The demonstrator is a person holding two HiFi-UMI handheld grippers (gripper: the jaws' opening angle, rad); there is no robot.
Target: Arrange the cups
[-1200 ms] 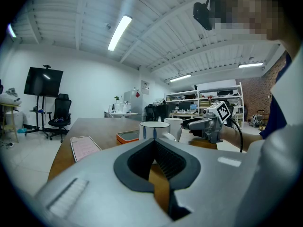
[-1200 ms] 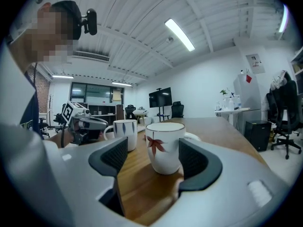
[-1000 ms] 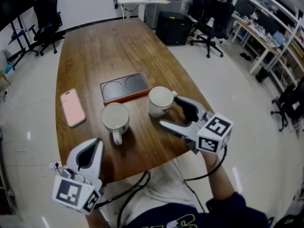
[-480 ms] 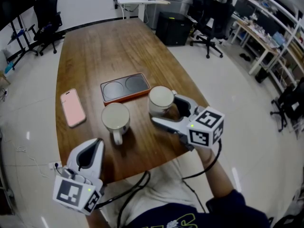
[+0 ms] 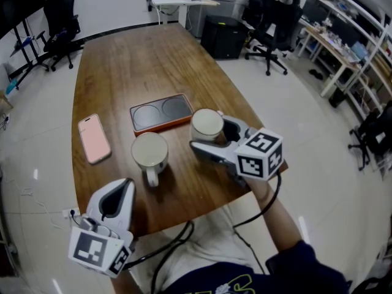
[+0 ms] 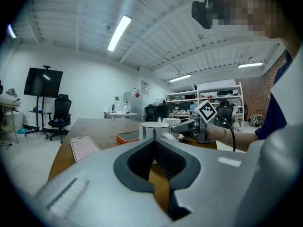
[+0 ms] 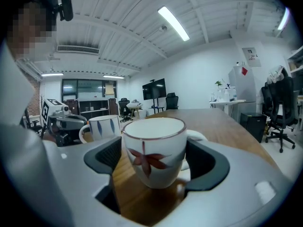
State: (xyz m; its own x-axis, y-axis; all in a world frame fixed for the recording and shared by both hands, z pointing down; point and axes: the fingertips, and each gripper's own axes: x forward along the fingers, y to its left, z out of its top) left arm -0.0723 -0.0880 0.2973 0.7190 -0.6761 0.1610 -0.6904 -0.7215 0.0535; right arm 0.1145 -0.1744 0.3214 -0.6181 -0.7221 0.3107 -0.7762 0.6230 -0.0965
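Your right gripper (image 5: 210,137), right of frame centre, stands wide around the red-leaf cup (image 5: 206,124) on the table (image 5: 131,66), pads clear of it. The blue-leaf cup (image 5: 149,150) stands just left. Your left gripper (image 5: 123,186), lower left, is closed and empty.

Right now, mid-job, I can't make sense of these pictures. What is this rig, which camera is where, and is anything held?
No robot here: a person holds a two-jaw gripper in each hand. The head view looks down from the person's head; the other two look along each gripper's jaws. On the wooden table lie a pink phone, an orange tray and two cups. The right gripper has open jaws around the red-leaf cup, not gripping it. The left gripper is shut and empty. The blue-leaf cup stands untouched.
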